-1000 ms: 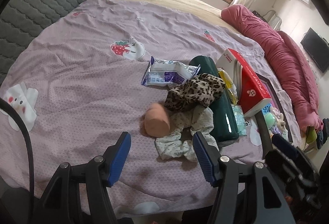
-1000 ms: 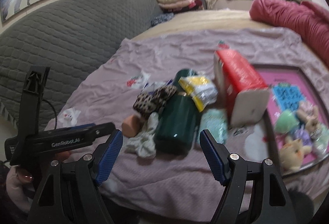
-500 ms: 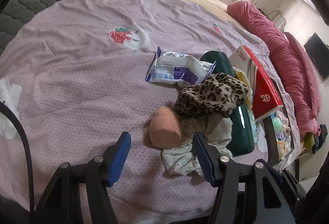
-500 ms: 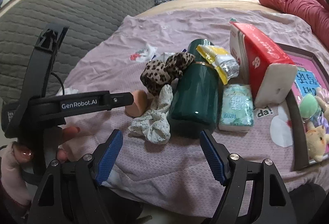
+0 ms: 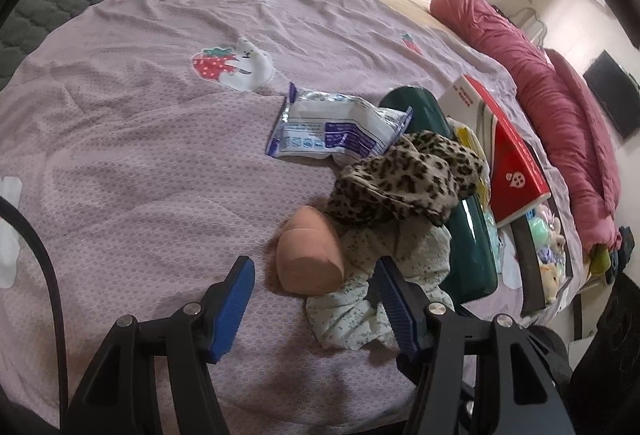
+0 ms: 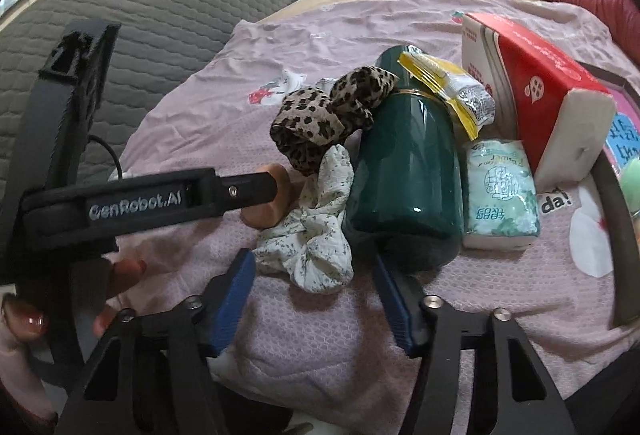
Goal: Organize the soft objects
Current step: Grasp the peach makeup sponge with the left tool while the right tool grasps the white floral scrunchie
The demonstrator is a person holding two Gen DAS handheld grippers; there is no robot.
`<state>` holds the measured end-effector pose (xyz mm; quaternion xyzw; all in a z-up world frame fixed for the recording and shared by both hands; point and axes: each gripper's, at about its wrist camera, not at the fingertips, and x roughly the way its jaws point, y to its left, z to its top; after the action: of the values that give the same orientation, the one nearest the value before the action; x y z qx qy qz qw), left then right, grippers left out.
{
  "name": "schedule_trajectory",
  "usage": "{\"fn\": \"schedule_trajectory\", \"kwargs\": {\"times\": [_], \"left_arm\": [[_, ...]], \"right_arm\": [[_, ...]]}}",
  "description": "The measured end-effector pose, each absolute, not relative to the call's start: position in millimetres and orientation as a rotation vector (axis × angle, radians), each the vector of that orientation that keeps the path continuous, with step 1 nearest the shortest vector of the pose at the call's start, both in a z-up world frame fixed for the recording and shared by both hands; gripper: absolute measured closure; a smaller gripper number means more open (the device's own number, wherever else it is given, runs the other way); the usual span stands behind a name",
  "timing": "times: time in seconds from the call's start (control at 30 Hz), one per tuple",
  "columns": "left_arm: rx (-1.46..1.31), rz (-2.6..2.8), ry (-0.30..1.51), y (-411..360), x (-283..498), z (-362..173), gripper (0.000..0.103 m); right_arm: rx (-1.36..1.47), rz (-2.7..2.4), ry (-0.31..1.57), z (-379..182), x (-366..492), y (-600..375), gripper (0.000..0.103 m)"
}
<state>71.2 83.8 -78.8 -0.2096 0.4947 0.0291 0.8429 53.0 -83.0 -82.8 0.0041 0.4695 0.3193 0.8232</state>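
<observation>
A peach sponge (image 5: 310,259) lies on the lilac bedspread (image 5: 160,155), touching a white floral scrunchie (image 5: 360,299); a leopard-print scrunchie (image 5: 404,179) rests on a dark green bottle (image 5: 468,255). My left gripper (image 5: 314,271) hovers open just in front of the sponge, one finger on each side of it. In the right wrist view my right gripper (image 6: 312,263) has its jaws closing around the near end of the white scrunchie (image 6: 316,235), and the pads are not pressing on it. The left tool's black housing (image 6: 140,203) partly hides the sponge (image 6: 268,203).
A blue-and-white wipes pack (image 5: 332,131), a yellow packet (image 6: 448,87), a mint tissue pack (image 6: 500,195) and a red-and-white tissue box (image 6: 540,83) crowd the bottle (image 6: 404,171). A dark-framed tray (image 5: 528,267) with plush toys sits at the right. A grey quilted headboard (image 6: 160,15) is behind.
Both grippers have come down and closer to the pile. The right jaws have narrowed around the white scrunchie. The left jaws keep the same width.
</observation>
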Motion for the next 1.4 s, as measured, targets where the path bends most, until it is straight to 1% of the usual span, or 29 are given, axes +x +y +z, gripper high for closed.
{"fn": "schedule_trajectory", "kwargs": {"times": [0.1, 0.17, 0.2, 0.27, 0.3, 0.37, 0.47, 0.57, 0.63, 0.67, 0.73, 0.77, 0.93, 0.97, 1.03, 1.07, 1.13, 1.17, 1.33, 1.4], "left_arm": [[-0.425, 0.054, 1.053, 80.3, 73.0, -80.1, 0.041], [-0.421, 0.050, 1.060, 79.5, 74.1, -82.0, 0.041], [-0.422, 0.047, 1.065, 79.6, 74.8, -83.3, 0.041], [-0.423, 0.048, 1.071, 80.6, 74.8, -85.7, 0.041], [-0.421, 0.051, 1.074, 81.1, 75.3, -87.0, 0.041], [-0.419, 0.056, 1.080, 82.7, 76.7, -89.6, 0.041], [-0.423, 0.060, 1.088, 85.0, 80.0, -94.7, 0.041], [-0.419, 0.066, 1.097, 85.3, 84.6, -100.7, 0.041], [-0.417, 0.062, 1.095, 85.4, 87.3, -102.3, 0.049], [-0.415, 0.062, 1.091, 85.7, 88.2, -102.6, 0.051], [-0.421, 0.057, 1.088, 86.9, 89.9, -103.6, 0.061], [-0.436, 0.052, 1.087, 89.1, 90.4, -104.9, 0.063], [-0.472, 0.031, 1.070, 92.2, 92.6, -106.2, 0.065], [-0.474, 0.028, 1.068, 92.0, 92.6, -106.2, 0.065], [-0.484, 0.028, 1.068, 92.9, 92.6, -106.5, 0.065], [-0.491, 0.027, 1.069, 93.9, 92.2, -106.8, 0.065], [-0.500, 0.028, 1.065, 95.7, 91.7, -106.1, 0.065], [-0.500, 0.028, 1.065, 96.1, 91.0, -106.1, 0.065], [-0.502, 0.025, 1.060, 97.7, 92.2, -105.1, 0.065], [-0.510, 0.021, 1.055, 99.7, 91.7, -104.4, 0.065]], "right_arm": [[0.029, 0.673, 0.997, -84.9, 55.1, -85.5, 0.052], [0.046, 0.674, 0.999, -85.9, 57.8, -86.6, 0.063], [0.060, 0.680, 1.008, -87.0, 59.7, -87.4, 0.066], [0.088, 0.689, 1.024, -90.0, 63.2, -88.4, 0.080], [0.100, 0.687, 1.033, -91.7, 64.9, -89.5, 0.084], [0.132, 0.689, 1.044, -93.4, 68.0, -93.6, 0.089], [0.153, 0.698, 1.051, -92.0, 69.6, -97.6, 0.093], [0.142, 0.711, 1.039, -85.8, 66.6, -98.6, 0.094], [0.122, 0.723, 1.020, -80.4, 63.0, -98.5, 0.094], [0.112, 0.729, 1.009, -77.4, 60.6, -99.4, 0.095], [0.089, 0.732, 0.986, -71.3, 56.4, -101.3, 0.095], [0.084, 0.735, 0.977, -68.8, 55.0, -102.5, 0.095], [0.066, 0.723, 0.970, -65.2, 54.4, -109.0, 0.096], [0.080, 0.735, 0.979, -66.5, 55.1, -109.5, 0.093], [0.100, 0.770, 1.007, -71.1, 56.1, -107.5, 0.093], [0.097, 0.771, 1.015, -73.3, 55.8, -106.2, 0.086], [0.105, 0.789, 1.040, -77.6, 58.3, -100.9, 0.079], [0.106, 0.790, 1.046, -79.4, 59.3, -98.8, 0.070], [0.104, 0.820, 1.058, -84.3, 58.7, -83.7, 0.068], [0.092, 0.823, 1.065, -86.9, 58.0, -75.4, 0.063]]}}
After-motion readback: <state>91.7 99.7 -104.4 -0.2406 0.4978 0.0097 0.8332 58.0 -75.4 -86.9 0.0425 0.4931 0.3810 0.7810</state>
